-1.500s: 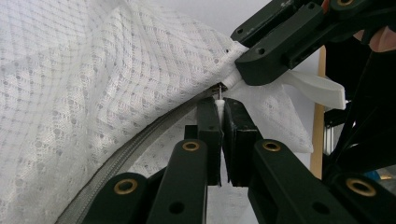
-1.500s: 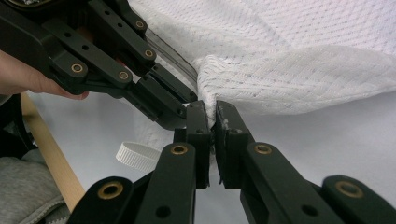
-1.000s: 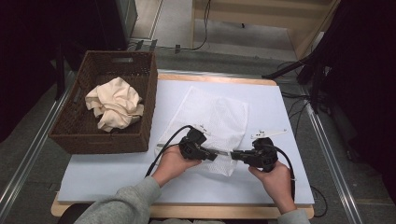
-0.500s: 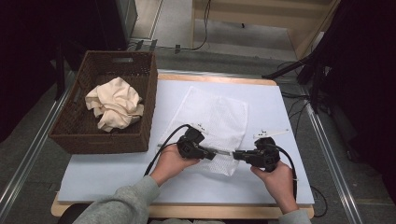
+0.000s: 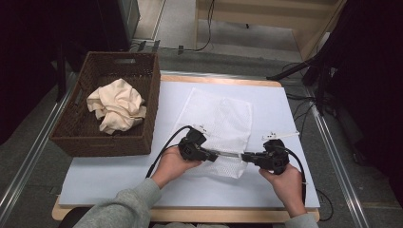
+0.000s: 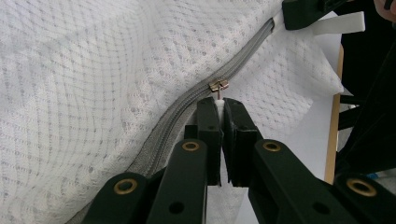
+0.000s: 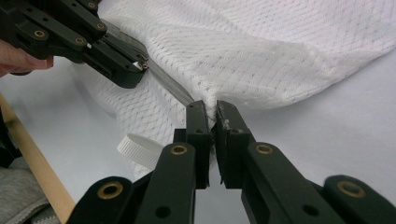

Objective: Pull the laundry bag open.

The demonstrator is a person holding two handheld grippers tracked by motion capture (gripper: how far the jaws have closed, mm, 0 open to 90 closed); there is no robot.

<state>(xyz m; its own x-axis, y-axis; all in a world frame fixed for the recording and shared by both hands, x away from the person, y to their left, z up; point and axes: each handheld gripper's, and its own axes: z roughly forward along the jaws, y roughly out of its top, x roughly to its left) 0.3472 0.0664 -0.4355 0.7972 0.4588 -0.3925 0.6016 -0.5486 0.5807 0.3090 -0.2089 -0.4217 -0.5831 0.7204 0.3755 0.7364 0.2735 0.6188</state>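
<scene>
High view showed that we held the mesh bag [image 5: 216,123] flat on the table [image 5: 275,102] right of the basket [image 5: 147,85], left gripper [image 5: 207,154] clamping the zipper pull [image 6: 218,87], right gripper [image 5: 248,156] pinching the bag's near edge.

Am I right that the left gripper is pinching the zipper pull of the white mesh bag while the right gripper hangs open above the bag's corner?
Not quite. The right gripper isn't open: the right gripper view shows its fingers shut on the white mesh bag at the zipper's end. The rest holds: the left gripper pinches the zipper pull.
</scene>
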